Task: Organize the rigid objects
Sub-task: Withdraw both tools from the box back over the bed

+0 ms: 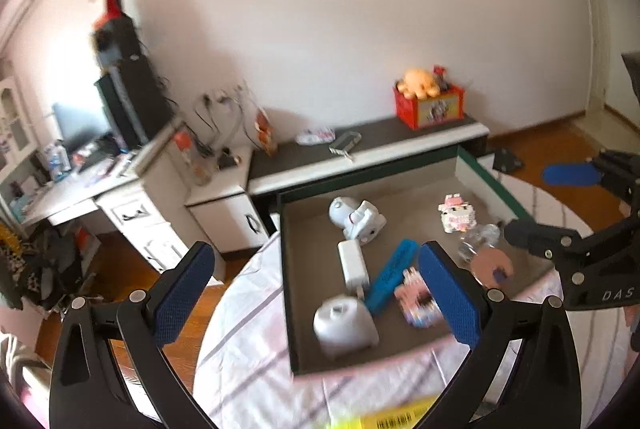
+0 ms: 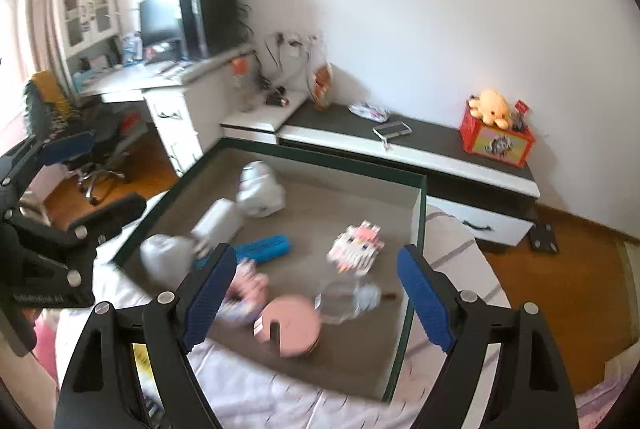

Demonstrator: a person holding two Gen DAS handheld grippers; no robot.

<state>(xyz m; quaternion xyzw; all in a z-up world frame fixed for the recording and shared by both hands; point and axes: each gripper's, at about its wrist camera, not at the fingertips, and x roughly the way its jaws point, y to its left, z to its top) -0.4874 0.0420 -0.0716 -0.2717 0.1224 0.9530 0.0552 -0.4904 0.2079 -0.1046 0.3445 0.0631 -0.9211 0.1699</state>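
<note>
Below both tools: tray [image 1: 288, 269] on bed, toys gathered inside for containment. Left tool [image 1: 316, 293] wide, empty; right tool [image 2: 316, 303] wide, empty.

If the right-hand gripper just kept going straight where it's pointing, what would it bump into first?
Probably the clear plastic item lying in the box, right beside the pink round piece. The right gripper is open and empty; blur makes depth uncertain.

Both views motion-blurred. My left gripper [image 1: 316, 293] pad covers part of the pink block figure [image 1: 416, 299]. Yellow barcoded item [image 1: 394, 419] cut off by bottom edge, can't ID. Clear item [image 2: 348, 299] by the pink disc [image 2: 294, 325] too smeared to name. Right gripper [image 2: 316, 297] arms clipped at bottom edge.
</note>
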